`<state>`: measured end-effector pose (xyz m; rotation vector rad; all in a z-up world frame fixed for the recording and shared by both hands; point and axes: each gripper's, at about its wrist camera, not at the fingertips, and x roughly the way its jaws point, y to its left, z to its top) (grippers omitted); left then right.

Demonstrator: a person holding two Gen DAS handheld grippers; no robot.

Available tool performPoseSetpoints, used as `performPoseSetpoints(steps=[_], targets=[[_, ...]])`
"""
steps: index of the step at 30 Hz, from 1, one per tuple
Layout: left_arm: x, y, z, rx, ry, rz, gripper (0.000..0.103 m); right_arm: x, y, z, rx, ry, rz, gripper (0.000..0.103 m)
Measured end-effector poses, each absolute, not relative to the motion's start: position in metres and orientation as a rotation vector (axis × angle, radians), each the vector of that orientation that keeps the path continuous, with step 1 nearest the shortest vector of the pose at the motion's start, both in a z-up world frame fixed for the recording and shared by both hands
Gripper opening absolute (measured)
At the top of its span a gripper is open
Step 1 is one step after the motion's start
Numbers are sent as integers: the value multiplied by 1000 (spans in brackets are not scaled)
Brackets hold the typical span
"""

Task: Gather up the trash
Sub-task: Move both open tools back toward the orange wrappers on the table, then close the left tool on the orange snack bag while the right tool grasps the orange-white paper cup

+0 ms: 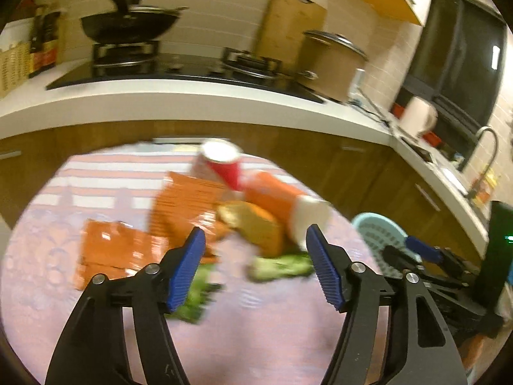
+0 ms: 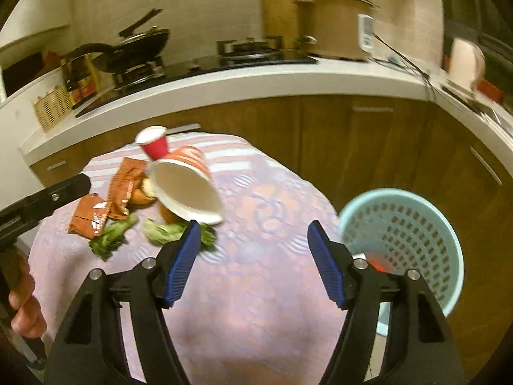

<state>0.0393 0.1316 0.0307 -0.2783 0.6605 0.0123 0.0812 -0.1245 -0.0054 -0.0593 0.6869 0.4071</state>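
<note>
Left hand-held gripper (image 1: pixel 256 240) hung released above the surface (image 1: pixel 256 337), nothing between its blue pads. Right hand-held gripper (image 2: pixel 253 235) also released, empty, over the pink patterned cloth. Trash lay clustered on the far part of the surface: red cup (image 2: pixel 155 142) upright, orange-striped paper cup (image 2: pixel 186 189) tipped on its side, orange wrappers (image 2: pixel 88 218), green vegetable scraps (image 2: pixel 110 235), blurred. Light-blue perforated basket (image 2: pixel 413 227) stood just beside the surface's right edge.
</note>
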Motion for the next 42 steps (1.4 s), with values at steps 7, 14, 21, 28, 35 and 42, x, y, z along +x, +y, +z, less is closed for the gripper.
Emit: performPoseSetpoints(steps=[7,14,21,28,35,42], targets=[[69,168,7,-288,713,51,80,90,-84,-4,-97,625,464,74],[97,179,-15,-317,753,64,82,109,-66,-8,-108,622,492,81],[113,184,-29,-327,784,60,83,128,-43,-11,-144,638,522,85],[116,185,-41,-321,799,47,80,147,-24,-27,-161,696,535,85],[106,202,-43,-407,781,-1,64,159,-27,-34,-110,735,552,76],[106,206,-45,-444,778,-27,51,174,-41,-39,-78,778,539,57]])
